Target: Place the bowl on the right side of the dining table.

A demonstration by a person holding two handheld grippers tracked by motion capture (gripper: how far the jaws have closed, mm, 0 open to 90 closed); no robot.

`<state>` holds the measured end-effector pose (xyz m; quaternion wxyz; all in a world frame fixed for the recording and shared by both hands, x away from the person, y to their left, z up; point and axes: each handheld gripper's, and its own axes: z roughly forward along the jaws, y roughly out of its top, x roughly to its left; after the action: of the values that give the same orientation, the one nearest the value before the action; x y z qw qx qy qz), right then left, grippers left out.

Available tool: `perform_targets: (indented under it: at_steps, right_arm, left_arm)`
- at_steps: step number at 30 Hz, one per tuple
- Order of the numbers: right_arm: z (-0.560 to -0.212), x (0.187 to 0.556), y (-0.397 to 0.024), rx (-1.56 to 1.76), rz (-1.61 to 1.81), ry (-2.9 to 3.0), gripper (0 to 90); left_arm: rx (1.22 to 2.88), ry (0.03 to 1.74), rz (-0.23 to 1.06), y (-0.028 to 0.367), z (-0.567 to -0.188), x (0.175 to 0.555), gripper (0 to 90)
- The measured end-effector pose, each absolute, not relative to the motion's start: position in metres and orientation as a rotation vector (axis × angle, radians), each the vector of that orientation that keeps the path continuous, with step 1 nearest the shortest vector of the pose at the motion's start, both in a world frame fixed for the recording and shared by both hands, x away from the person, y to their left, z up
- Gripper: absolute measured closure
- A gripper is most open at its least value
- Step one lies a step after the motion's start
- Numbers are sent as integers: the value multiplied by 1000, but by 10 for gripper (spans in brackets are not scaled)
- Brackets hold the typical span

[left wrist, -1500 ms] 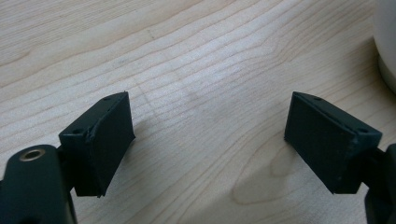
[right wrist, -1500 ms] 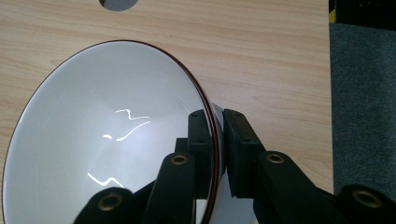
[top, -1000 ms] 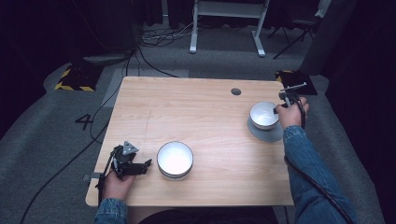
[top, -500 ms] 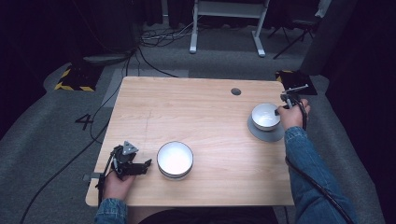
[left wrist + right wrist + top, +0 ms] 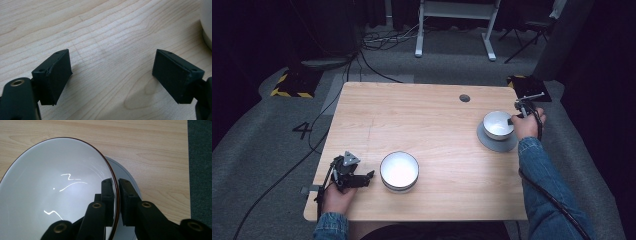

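A white bowl with a dark rim (image 5: 57, 190) is at the table's right side over a grey plate (image 5: 130, 182). My right gripper (image 5: 117, 182) is shut on its rim, one jaw inside the bowl and one outside. From above, this small bowl (image 5: 497, 122) looks tipped over the grey plate (image 5: 497, 144), with the right gripper (image 5: 511, 120) at its right edge. A second, larger white bowl (image 5: 399, 170) stands near the front middle. My left gripper (image 5: 368, 176) rests left of it, open over bare wood (image 5: 111, 67). That bowl's side (image 5: 207, 22) shows at the right edge.
The wooden table (image 5: 412, 120) has a round cable hole (image 5: 464, 98) at the back right. Its right edge (image 5: 188, 170) runs close beside the held bowl. Cables and a desk frame lie on the carpet behind.
The right bowl has tipped up off the grey plate, and more of the plate shows under it. The left gripper has not moved.
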<state>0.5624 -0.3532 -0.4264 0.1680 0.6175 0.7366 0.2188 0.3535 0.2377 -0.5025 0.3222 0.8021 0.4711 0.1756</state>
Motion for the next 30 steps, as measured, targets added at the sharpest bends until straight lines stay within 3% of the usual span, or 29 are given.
perform_targets:
  at_steps: [8,16,30]
  right_arm:
    - [-430,562,-358,1750,635,2095,830]
    - [-415,561,-359,1700,648,2057,651]
    - [-381,549,-346,1539,766,2110,565]
  left_arm:
    - [2103,1237,451,237,-503,353,158]
    - [2104,1237,451,237,-503,353,158]
    - [2106,1237,450,238,-503,353,158]
